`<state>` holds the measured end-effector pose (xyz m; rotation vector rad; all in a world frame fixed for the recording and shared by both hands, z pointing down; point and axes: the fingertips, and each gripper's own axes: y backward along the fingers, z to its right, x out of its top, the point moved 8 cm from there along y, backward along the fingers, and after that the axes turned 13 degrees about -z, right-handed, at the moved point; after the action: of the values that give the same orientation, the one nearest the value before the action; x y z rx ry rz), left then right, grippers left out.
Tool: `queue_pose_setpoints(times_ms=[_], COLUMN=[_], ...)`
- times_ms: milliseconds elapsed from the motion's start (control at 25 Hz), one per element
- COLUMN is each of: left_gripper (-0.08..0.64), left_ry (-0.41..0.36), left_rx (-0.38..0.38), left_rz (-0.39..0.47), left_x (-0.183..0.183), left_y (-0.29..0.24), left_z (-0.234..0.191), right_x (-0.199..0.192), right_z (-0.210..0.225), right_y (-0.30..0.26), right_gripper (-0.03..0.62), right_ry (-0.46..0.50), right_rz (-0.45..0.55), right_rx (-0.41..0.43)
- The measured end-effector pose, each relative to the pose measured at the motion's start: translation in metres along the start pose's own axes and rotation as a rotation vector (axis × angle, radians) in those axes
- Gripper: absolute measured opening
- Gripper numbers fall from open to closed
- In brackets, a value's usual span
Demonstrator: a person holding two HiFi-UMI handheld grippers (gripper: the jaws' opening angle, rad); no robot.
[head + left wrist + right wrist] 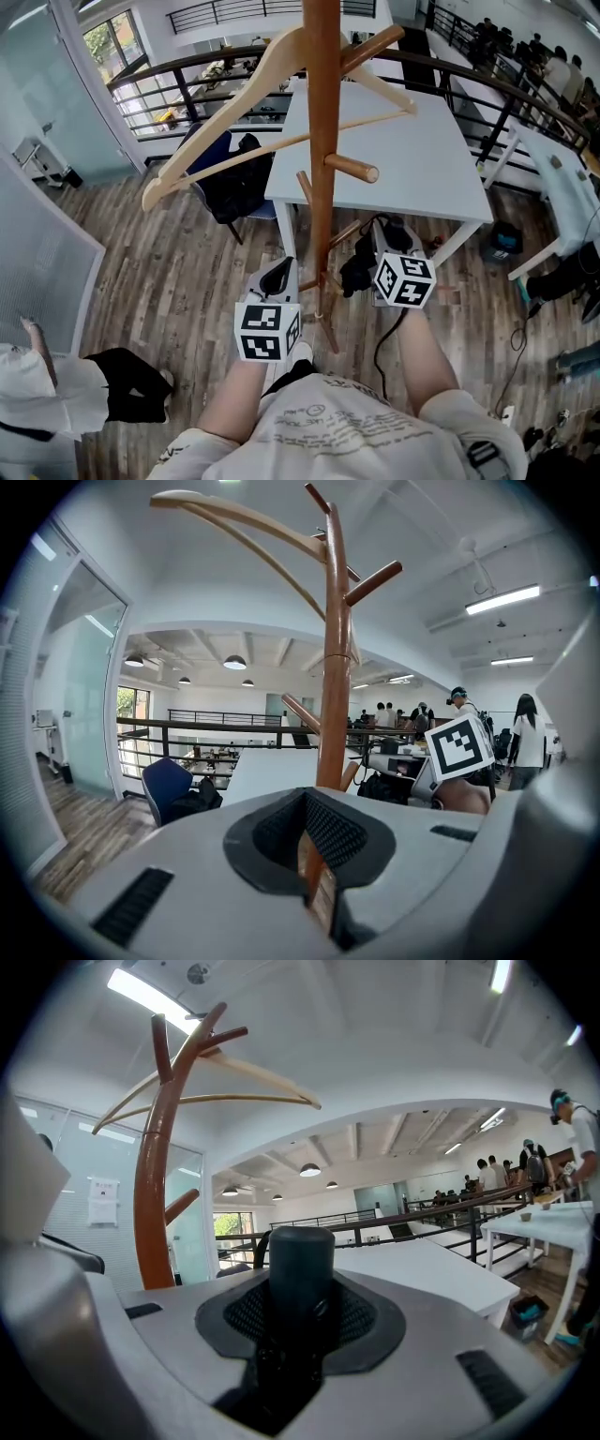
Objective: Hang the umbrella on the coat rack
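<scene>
**Head view:** The tall wooden coat rack (323, 141) stands in the middle, and a wooden hanger (234, 94) hangs on it. The left gripper (278, 274) is low at 7 o'clock. The right gripper (386, 230) is at 4 o'clock. The black umbrella (357, 272) is in it, just beside the pole.

**Left gripper view:** The jaws are pinched together. The pole stands at 12 o'clock.

**Right gripper view:** The jaws squeeze the umbrella's dark round handle. The rack is at 10 o'clock.

Wooden hanger (220, 117) is hanging tilted up high. White table (422, 159) is standing by black railing (169, 68). Blue chair (208, 155) is carrying dark clothing (234, 187). Cable (380, 347) is trailing over wood floor (169, 272). People (544, 52) are gathering far off.
</scene>
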<state>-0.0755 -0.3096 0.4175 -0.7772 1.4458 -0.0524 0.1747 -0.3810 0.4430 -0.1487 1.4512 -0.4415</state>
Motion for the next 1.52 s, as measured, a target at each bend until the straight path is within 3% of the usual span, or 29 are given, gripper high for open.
queue_pose_setpoints(times_ms=[680,1520], left_gripper=[0.005,0.005], left_ry=[0.020,0.044], left_rx=[0.019,0.038], left_rz=[-0.012,-0.032], left_x=[-0.004,-0.022], left_y=[0.007,0.013], left_z=[-0.008,-0.012], right_x=[0.016,-0.021], right_z=[-0.023,-0.059], right_y=[0.004,0.008], right_gripper=[0.137,0.135], right_ry=[0.020,0.291], right_rz=[0.005,-0.095], right_rx=[0.090,0.331])
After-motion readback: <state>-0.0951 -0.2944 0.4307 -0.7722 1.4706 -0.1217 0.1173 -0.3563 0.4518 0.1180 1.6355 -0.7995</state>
